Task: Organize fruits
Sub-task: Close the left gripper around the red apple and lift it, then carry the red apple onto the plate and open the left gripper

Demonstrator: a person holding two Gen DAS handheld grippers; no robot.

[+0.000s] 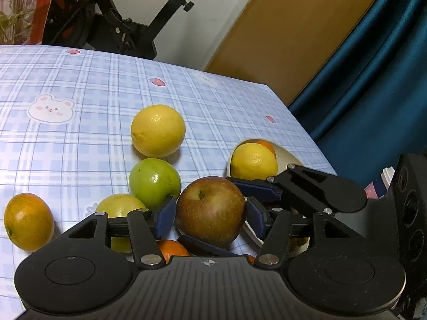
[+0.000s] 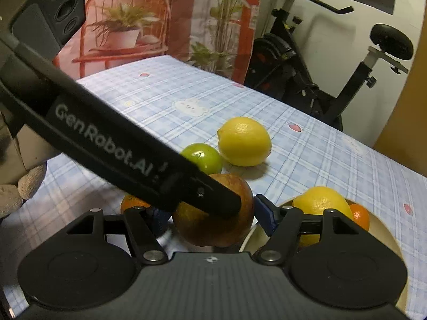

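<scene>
1. Now both grippers crowd around the same red apple (image 1: pixel 210 210), low in the middle of both wrist views.
2. Left gripper (image 1: pixel 210 214): its blue pads (image 1: pixel 166 217) stand on either side of the apple and look pressed on its skin, so I judge it grips the fruit, though contact on the far side is hard to see.
3. Right gripper (image 2: pixel 212 217): its fingers are apart with the apple between them; the left gripper's black finger crosses in front, so I cannot say if they touch.
4. Step in hand, as I judge: moving the apple toward the cream bowl (image 1: pixel 287 157), at lower right, which already holds a lemon (image 1: pixel 253 161) and an orange (image 2: pixel 359 214).
5. Loose on the checked tablecloth (image 1: pixel 80 80) are a second lemon (image 1: pixel 158 130), a green apple (image 1: pixel 154 181) and another orange (image 1: pixel 28 221).
6. Next move calls for one gripper to yield, then lifting the apple over the bowl's rim without pushing the lemon inside.
</scene>
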